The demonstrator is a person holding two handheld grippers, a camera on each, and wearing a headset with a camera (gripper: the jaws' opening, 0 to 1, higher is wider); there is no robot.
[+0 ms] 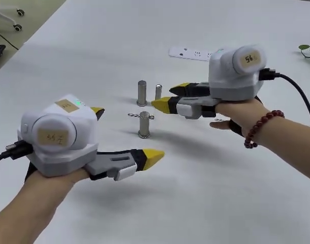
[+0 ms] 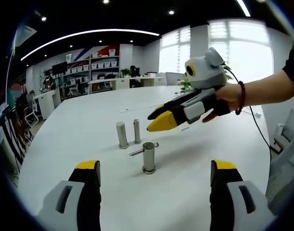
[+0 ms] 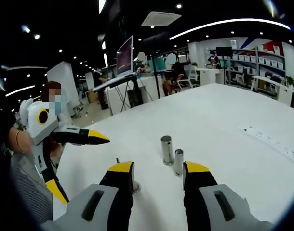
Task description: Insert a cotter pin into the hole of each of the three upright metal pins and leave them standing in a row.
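**Cotter pin (image 1: 136, 116) through one upright, two uprights bare**

On the left of the head view, the left tool (image 1: 125, 133) hovers above the white table (image 1: 195, 198). Its jaws are spread wide and there is nothing between them. Its own view looks between the two yellow tips at the whole group of uprights.

Just right of it stands the near pin (image 1: 144, 127), upright on the table. The cotter pin passes crosswise through the hole near its top, and its looped end sticks out to the left. This one looks finished.

Behind it, and apart from it, stand the taller pin (image 1: 142, 93) and the shorter pin (image 1: 158, 91). They are side by side and both upright, and nothing can be made out through their tops. These two appear to be the work that is left.

Further right, the right tool (image 1: 170, 96) is held just beside the shorter pin with its tips pointing toward the pair. Its jaws are parted and grip nothing. A power strip (image 1: 190, 52) lies on the table beyond it.

By this reading the task is about a third done. The near pin stands forward of the other two, so the three may also need lining up into a row.
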